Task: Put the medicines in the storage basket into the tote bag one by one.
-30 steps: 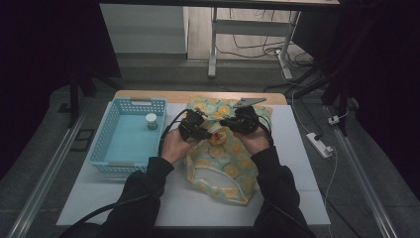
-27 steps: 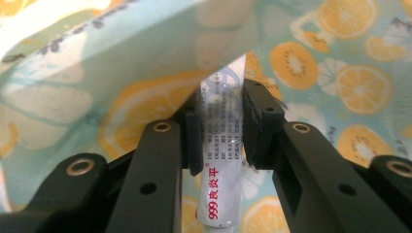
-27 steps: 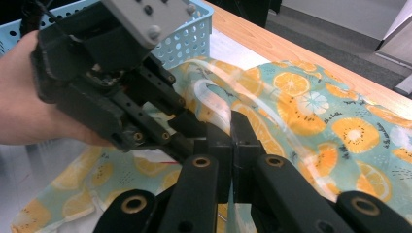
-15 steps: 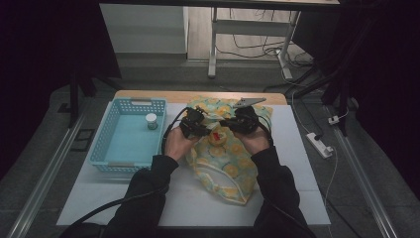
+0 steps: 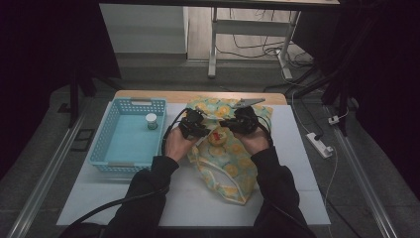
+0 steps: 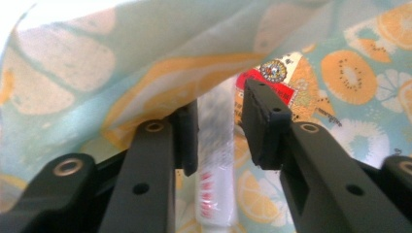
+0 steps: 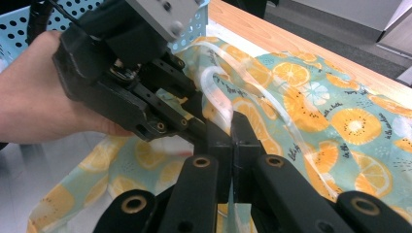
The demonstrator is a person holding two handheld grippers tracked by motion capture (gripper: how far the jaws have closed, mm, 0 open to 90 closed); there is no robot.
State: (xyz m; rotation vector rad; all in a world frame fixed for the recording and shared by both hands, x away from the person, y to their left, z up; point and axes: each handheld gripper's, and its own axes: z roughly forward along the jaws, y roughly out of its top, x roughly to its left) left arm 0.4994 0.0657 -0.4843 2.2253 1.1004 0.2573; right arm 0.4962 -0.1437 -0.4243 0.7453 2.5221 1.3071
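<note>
Right claw [image 7: 232, 145]: clamped on the rim of my orange-slice printed teal plastic bag [image 5: 233, 163].
Left claw [image 6: 221, 128]: jaws just widening around a white packet [image 6: 214, 160], pads off it.
Risk: packet slips from 12 o'clock out the bag mouth if my right grip sags.

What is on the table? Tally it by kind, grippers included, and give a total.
Grippers: 2 (left gripper, right gripper)
Citrus-print fabric bag: 1
Orange packet with red label: 1
Blue plastic basket: 1
Small lidded jar in the basket: 1
Total: 6

Orange-print teal bag [image 5: 233, 163] lies rumpled on the table, mouth lifted.
</note>
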